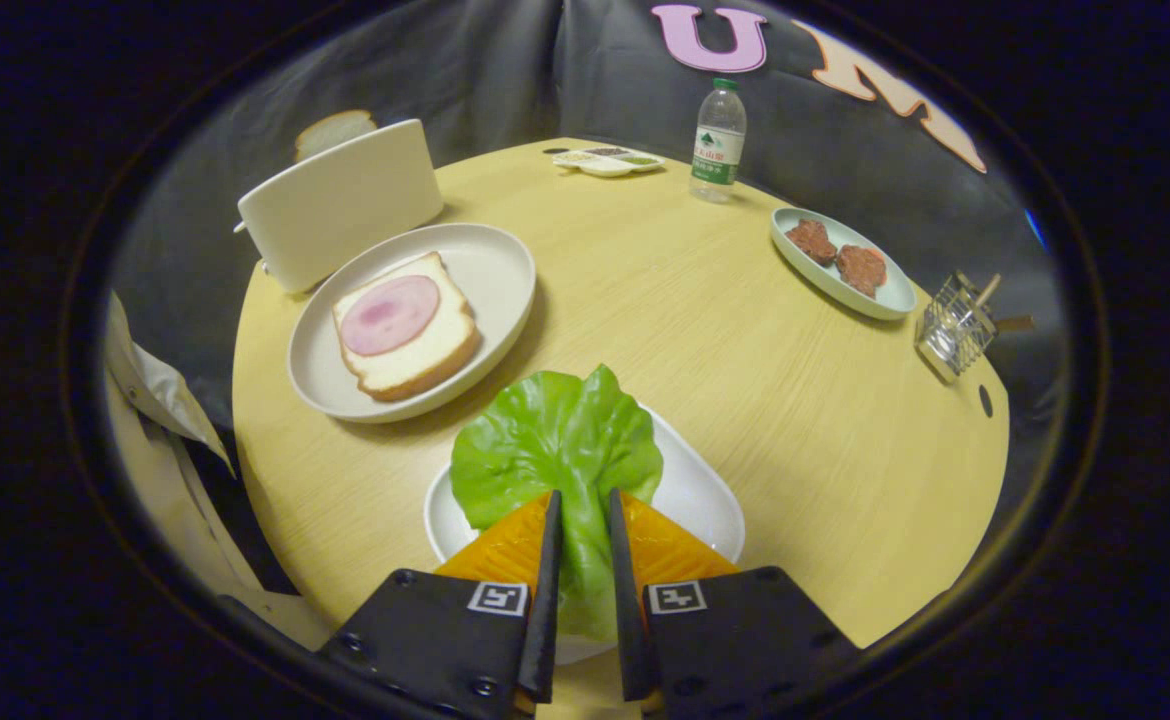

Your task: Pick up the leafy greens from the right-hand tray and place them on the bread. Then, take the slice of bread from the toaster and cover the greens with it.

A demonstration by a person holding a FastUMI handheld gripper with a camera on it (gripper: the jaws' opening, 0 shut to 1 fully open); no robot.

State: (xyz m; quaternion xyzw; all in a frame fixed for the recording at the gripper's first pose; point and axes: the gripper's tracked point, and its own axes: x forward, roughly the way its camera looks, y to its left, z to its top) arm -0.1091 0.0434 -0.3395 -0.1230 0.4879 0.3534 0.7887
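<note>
A: Item: leafy greens [555, 440], over the right-hand tray [695, 495], tool [581, 535] clamped on the stem end. We judge them light, floppy, slick (grip near the stalk).

B: Destination: bread [407, 338] beyond. Writing: bottle [718, 140] label too small for us to read.

We saw the toaster [340, 205] hiding most of its bread slice [334, 130], the far tray's [608, 161] contents beyond it too small to tell.
</note>
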